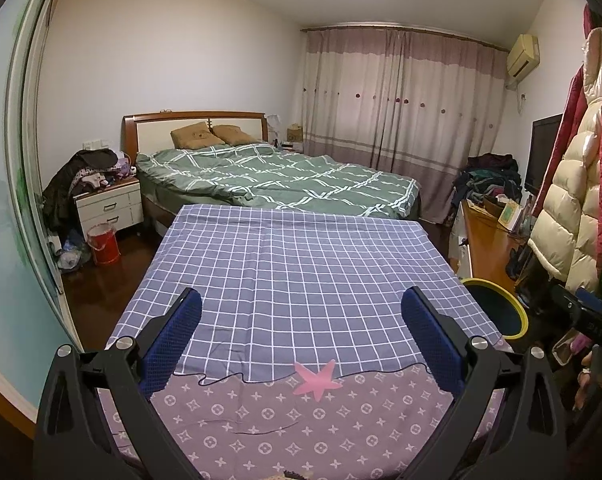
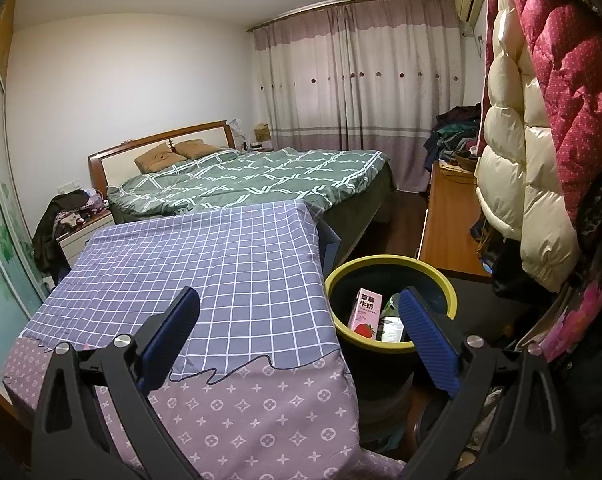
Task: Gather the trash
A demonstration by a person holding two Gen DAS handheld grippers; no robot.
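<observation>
Trash, a strawberry milk carton (image 2: 365,313) included, sits binned in the yellow-rimmed bin (image 2: 453,300) lower right, so both the left claw (image 1: 301,312) and right claw (image 2: 299,310) hang apart, empty, over the cloth-covered bench (image 2: 205,256).

green checked bed (image 1: 285,176) behind grid cloth (image 1: 301,280); red bucket (image 1: 104,245) near nightstand (image 1: 109,206); curtains (image 1: 397,100) shut.

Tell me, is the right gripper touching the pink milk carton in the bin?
Apart. In the right wrist view the right gripper is open and empty above the table edge, while the pink milk carton sits down inside the yellow-rimmed bin, below the fingers.
</observation>
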